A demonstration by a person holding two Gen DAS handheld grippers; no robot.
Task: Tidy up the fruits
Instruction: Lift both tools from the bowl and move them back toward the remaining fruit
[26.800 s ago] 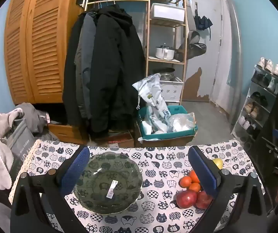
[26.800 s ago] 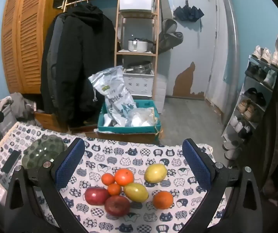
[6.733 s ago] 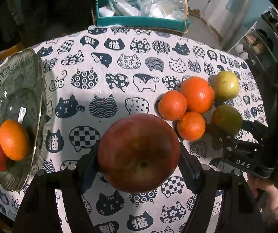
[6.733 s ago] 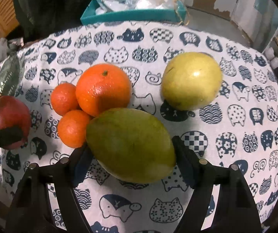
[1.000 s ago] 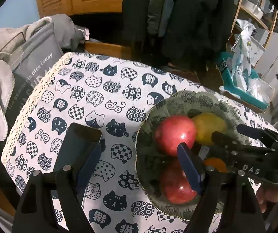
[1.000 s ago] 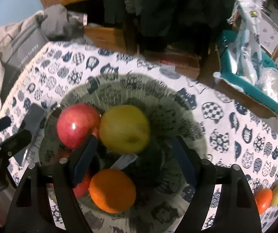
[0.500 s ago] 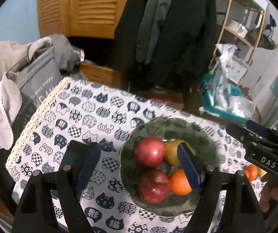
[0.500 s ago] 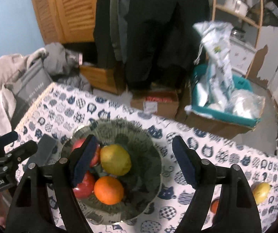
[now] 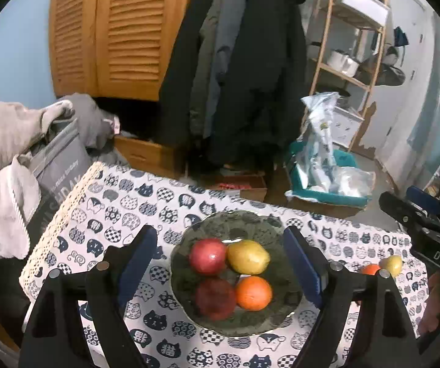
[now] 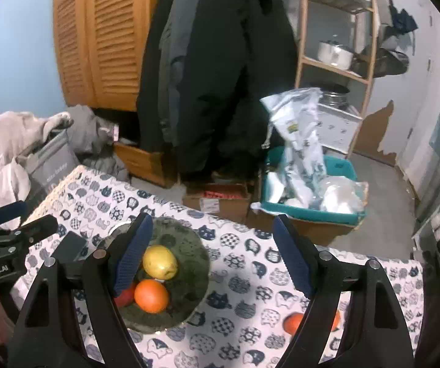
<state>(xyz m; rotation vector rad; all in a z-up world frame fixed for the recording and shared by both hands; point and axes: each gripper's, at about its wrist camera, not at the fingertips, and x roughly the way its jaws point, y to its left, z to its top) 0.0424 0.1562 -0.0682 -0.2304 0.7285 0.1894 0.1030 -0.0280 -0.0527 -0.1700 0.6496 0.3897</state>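
Note:
A green glass bowl on the cat-print tablecloth holds two red apples, a yellow-green fruit and an orange. My left gripper hovers well above the bowl, its jaws opening with nothing between them. My right gripper is open and empty, high over the cloth just right of the bowl. A small orange and a yellow fruit lie loose on the cloth at the right. In the right wrist view an orange shows behind the right finger.
A dark flat phone-like object lies on the cloth left of the bowl. Grey clothes and a bag pile up past the table's left edge. Behind stand hanging coats, a teal bin and a wooden shelf.
Both grippers have risen and drawn back from the bowl, which now looks smaller and lower in both views. The right gripper no longer straddles the yellow-green fruit. More of the room shows.

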